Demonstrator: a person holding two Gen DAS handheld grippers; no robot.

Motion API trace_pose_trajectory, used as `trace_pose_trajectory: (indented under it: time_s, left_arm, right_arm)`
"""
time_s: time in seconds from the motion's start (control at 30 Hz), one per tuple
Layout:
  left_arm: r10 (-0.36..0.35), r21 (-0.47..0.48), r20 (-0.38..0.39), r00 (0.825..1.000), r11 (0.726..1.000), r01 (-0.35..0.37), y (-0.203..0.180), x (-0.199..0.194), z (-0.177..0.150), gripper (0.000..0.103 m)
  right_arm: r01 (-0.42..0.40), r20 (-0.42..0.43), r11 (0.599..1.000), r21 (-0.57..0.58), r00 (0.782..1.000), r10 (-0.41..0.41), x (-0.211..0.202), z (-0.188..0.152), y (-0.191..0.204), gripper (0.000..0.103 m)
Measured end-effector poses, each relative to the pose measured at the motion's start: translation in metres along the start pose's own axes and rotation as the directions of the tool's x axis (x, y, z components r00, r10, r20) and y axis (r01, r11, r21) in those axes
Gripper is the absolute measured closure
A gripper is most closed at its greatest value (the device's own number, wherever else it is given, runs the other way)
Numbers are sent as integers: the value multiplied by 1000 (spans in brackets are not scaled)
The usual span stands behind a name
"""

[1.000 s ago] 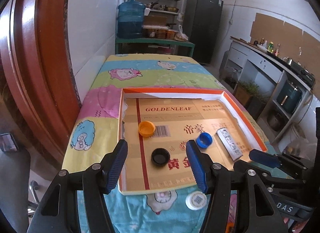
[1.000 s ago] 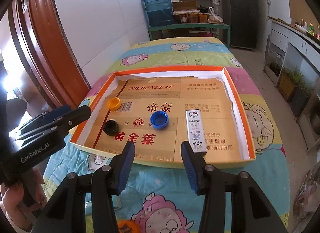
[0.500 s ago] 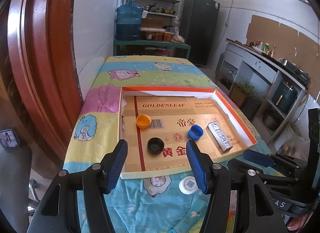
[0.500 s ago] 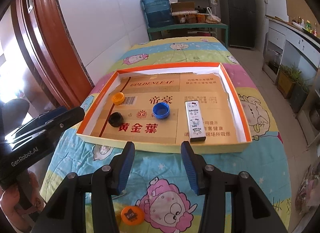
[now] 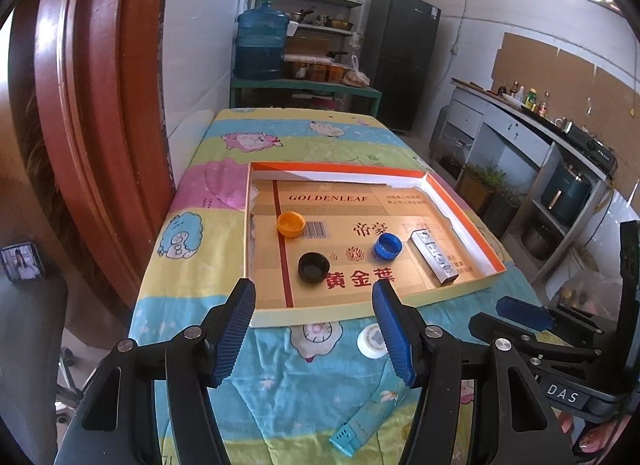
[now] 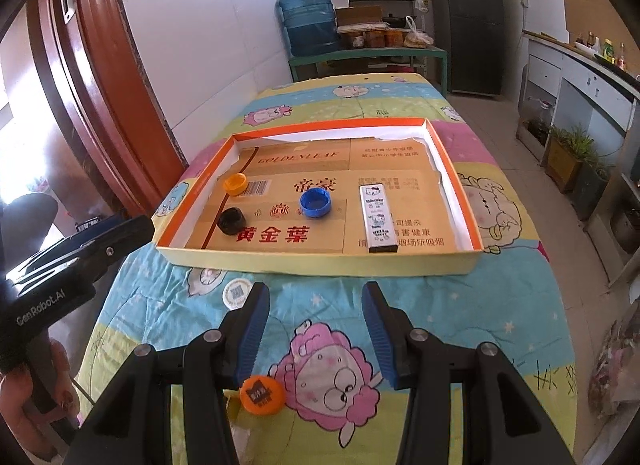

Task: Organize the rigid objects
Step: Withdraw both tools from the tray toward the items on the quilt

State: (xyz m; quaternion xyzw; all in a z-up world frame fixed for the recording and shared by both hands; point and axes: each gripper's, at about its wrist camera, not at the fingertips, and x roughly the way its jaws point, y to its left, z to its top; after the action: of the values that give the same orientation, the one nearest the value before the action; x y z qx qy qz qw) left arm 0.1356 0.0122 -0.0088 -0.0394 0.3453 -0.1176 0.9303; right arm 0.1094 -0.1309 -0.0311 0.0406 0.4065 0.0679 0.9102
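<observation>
You're in a home kitchen: a dark fridge (image 5: 404,57), shelves of pots (image 5: 316,21), a water jug (image 5: 261,45), and a counter with sauce bottles (image 5: 528,99) surround you.

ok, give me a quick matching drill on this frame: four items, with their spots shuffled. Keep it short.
Items:
1. black cap
2. white cap
3. Hello Kitty box
4. teal box

Places:
A. on the cloth, just outside the tray's near wall
B. in the tray, right part
C. in the tray, left part
D. on the cloth, near edge, left wrist view only

Pairs: 1-C, 2-A, 3-B, 4-D
</observation>
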Motion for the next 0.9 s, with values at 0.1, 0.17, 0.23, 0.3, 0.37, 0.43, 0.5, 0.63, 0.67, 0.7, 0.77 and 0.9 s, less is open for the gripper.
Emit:
trace_pose_trajectory:
  time_s: [0.1,0.17,0.23,0.3,0.37,0.43,0.5,0.63,0.67,0.7,0.77,0.9]
  left_arm:
    - [-5,-1,0,1000,1000,5,1,-4,-5,40]
    - [-10,4,-3,1000,1000,10,1,-6,-10,40]
    - [-21,12,-6,1000,1000,21,1,-7,-15,40]
    - [-31,20,-11,999,999,31,1,-7,-20,40]
    - [-47,24,-18,999,999,48,1,-7,-25,40]
    - [-70,33,-24,997,997,71,0,-7,-30,40]
    - [-87,53,-35,996,995,88,-2,-6,-35,40]
    - [-122,137,-109,987,981,136,-11,7,-52,40]
    - [-128,156,-124,984,977,147,-12,11,-55,40]
    - [-139,177,-140,980,971,163,-14,13,-59,40]
    - [-166,211,-170,971,957,200,-17,18,-65,40]
    - [-203,288,-219,954,921,262,-23,23,-74,40]
  right_arm:
    - [-1,-2,1000,-3,1000,1,-4,-6,2,55]
    - [0,-4,1000,-5,1000,0,-6,-10,2,55]
    - [-1,-8,1000,-5,1000,1,-7,-13,3,55]
    - [-2,-13,1000,-7,1000,1,-7,-17,4,55]
    - [-1,-19,1000,-8,1000,0,-6,-20,5,55]
    - [-2,-24,1000,-7,1000,1,-6,-21,5,55]
    - [-3,-31,1000,-6,1000,3,-4,-23,6,55]
    - [-4,-40,1000,-5,999,4,-2,-25,6,55]
    - [-3,-42,1000,-6,999,3,-1,-26,6,55]
    - [-3,-43,1000,-6,999,2,-1,-26,6,55]
    - [0,-46,1000,-5,999,0,-1,-28,5,55]
    - [6,-51,1000,1,999,-6,1,-29,2,55]
